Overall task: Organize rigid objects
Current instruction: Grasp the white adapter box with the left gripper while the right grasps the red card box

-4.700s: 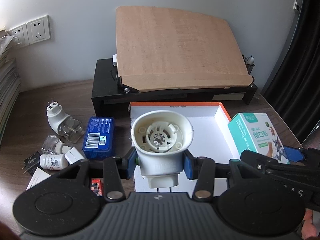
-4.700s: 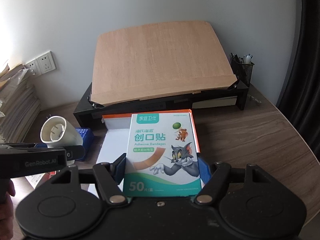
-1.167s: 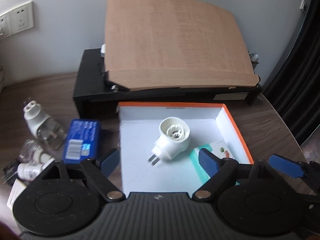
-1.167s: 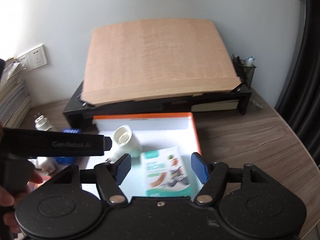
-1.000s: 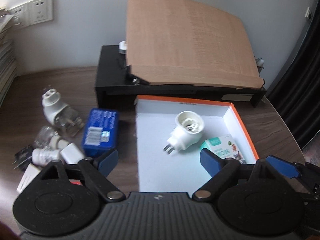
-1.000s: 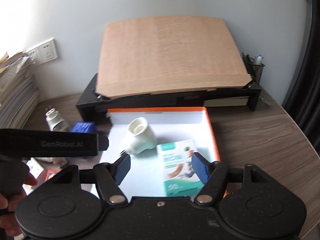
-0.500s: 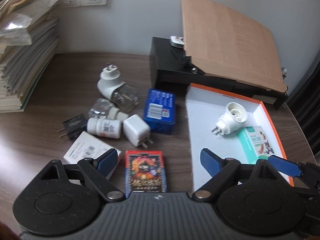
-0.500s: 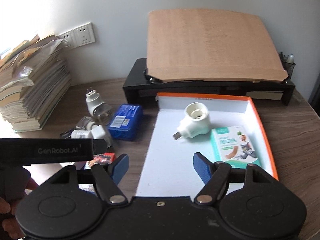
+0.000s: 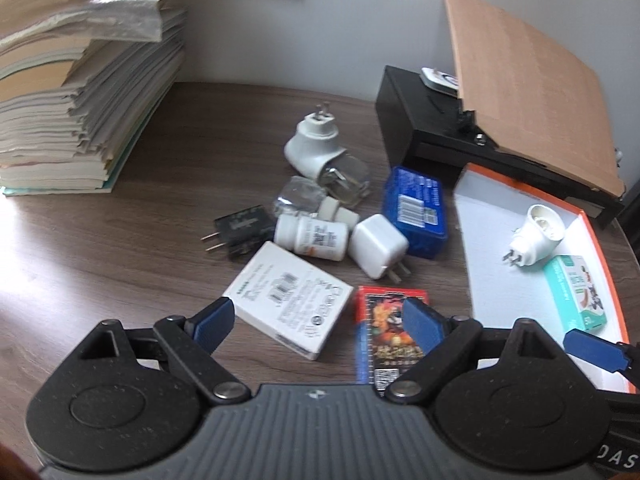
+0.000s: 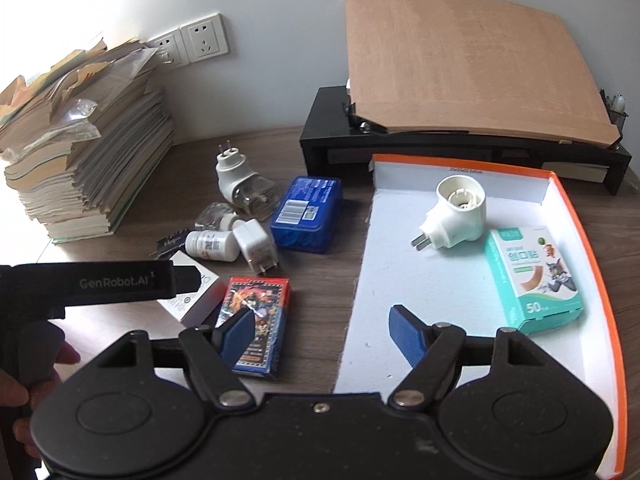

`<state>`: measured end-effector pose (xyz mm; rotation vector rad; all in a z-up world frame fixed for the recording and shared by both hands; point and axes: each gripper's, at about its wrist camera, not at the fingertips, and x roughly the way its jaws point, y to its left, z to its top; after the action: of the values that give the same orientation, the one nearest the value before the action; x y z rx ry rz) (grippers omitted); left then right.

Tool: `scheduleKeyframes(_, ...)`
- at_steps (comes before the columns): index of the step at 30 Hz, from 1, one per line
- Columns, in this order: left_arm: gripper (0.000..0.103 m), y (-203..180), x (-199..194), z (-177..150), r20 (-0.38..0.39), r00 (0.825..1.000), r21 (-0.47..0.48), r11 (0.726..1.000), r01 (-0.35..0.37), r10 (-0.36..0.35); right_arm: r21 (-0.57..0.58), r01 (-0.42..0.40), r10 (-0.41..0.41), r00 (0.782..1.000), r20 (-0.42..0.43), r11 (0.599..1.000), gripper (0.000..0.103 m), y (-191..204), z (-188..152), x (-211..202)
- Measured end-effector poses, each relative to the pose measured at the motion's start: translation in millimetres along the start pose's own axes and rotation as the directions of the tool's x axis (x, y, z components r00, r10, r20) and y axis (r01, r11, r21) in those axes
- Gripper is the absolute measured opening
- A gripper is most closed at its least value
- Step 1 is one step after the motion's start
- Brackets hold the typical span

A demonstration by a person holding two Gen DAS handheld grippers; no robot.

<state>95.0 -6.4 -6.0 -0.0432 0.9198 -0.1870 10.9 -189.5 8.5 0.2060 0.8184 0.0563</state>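
Both tools stand wide and hold nothing. In the left wrist view, the left tool hangs at lower centre over a white rectangular carton and a red card pack on the dark wood tabletop. In the right wrist view, the right tool sits low between the card pack and the orange-rimmed white tray; at the frame's right, the tray holds a white plug-in adapter touching a teal bandage box.

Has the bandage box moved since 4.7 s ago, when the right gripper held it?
Yes. The bandage box now lies flat inside the orange-rimmed tray, beside the white plug adapter; the right gripper is open and empty.
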Motion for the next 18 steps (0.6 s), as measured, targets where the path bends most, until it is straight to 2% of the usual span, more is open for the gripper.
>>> scheduleKeyframes(6,0.093,14,10,0,-0.023,1.000,0.004,1.000,-0.012,0.012,-0.002,0.001,-0.001,1.000,-0.011,1.000,0.087,12,0,8)
scheduleKeyframes(18,0.093,18,33,-2,-0.079,0.997,0.061,0.998,0.022,-0.017,0.016,0.030,-0.029,0.999,-0.032,0.999,0.087,23,0,22)
